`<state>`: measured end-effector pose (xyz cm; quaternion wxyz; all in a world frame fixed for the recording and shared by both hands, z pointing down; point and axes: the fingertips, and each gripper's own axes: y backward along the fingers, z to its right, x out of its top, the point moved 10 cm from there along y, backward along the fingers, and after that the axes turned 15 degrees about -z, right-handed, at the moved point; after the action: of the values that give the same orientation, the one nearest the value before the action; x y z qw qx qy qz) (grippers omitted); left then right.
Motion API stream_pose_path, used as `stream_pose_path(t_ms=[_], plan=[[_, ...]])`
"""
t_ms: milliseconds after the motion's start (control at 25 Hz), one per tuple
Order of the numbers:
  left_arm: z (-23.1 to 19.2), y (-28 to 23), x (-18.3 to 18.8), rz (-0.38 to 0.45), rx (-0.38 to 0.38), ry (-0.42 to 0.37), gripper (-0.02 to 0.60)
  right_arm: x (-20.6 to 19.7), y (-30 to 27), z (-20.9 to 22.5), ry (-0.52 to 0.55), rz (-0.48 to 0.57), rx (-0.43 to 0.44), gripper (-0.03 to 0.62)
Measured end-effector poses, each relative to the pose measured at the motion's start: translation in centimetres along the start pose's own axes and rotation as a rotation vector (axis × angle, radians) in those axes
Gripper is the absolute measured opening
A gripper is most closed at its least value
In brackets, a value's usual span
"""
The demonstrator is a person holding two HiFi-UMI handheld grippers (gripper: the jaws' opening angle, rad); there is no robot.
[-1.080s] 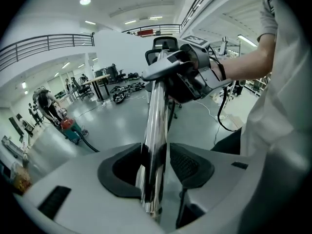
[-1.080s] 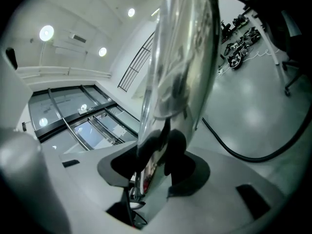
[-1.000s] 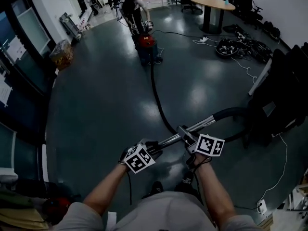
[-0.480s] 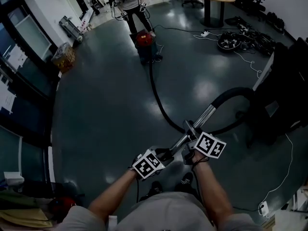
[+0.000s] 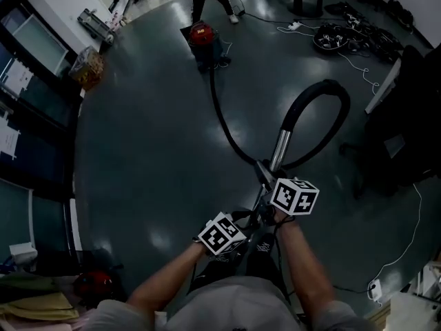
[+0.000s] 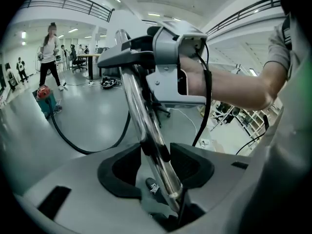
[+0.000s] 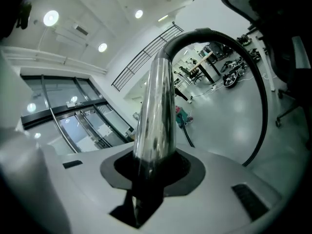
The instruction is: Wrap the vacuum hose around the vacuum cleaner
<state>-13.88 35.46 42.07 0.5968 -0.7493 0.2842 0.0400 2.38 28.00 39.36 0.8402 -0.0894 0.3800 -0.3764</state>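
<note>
Between the pads of both grippers lies the chrome wand (image 7: 156, 111). It looks rigid, smooth and likely slippery, so a grip on it can turn or slide if the pull comes off its axis. From the wand's upper end the black vacuum hose (image 5: 324, 88) arches over and drops to the grey floor (image 5: 138, 157). It then trails across to the red and blue vacuum cleaner (image 5: 203, 38), which stands well beyond that same end of the wand. The hose reads as limp but springy. It will probably sag, drag on the floor and try to uncoil, so it is better taken hold of by the stiff wand or close to the cuff than in mid-span. The cleaner looks heavy enough to stay put under a gentle pull.

The left gripper (image 6: 156, 152) has its jaws about half apart and clamped on the wand's lower end, the tube running slantwise between the dark pads. The right gripper (image 7: 153, 162) sits higher on the wand, nearer the hose end. Its jaws have just been closing, and the tube now fills the gap between them, with the pads against it on both sides.
</note>
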Motion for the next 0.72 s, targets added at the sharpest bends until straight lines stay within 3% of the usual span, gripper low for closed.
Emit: stream_pose_path(t_ms=[80, 240, 400, 560, 720], plan=[[-0.5, -0.8, 0.1, -0.021, 0.018, -0.012, 0.176, 0.3, -0.3, 0.0, 0.060, -0.034, 0.000, 0.117], [-1.7, -1.0, 1.0, -0.078, 0.038, -0.121, 0.175, 0.8, -0.4, 0.5, 0.167, -0.083, -0.015, 0.117], [-2.7, 0.5, 2.7, -0.056, 0.076, -0.180, 0.175, 1.3, -0.1, 0.9, 0.231, -0.120, -0.068, 0.117], [-3.7, 3.7, 6.6, 0.003, 0.176, -0.265, 0.175, 2.2, 0.8, 1.6, 0.290, -0.162, -0.087, 0.118], [-3.7, 8.2, 11.3, 0.080, 0.321, -0.404, 0.175, 2.4, 1.8, 1.6, 0.365, -0.226, -0.085, 0.118]])
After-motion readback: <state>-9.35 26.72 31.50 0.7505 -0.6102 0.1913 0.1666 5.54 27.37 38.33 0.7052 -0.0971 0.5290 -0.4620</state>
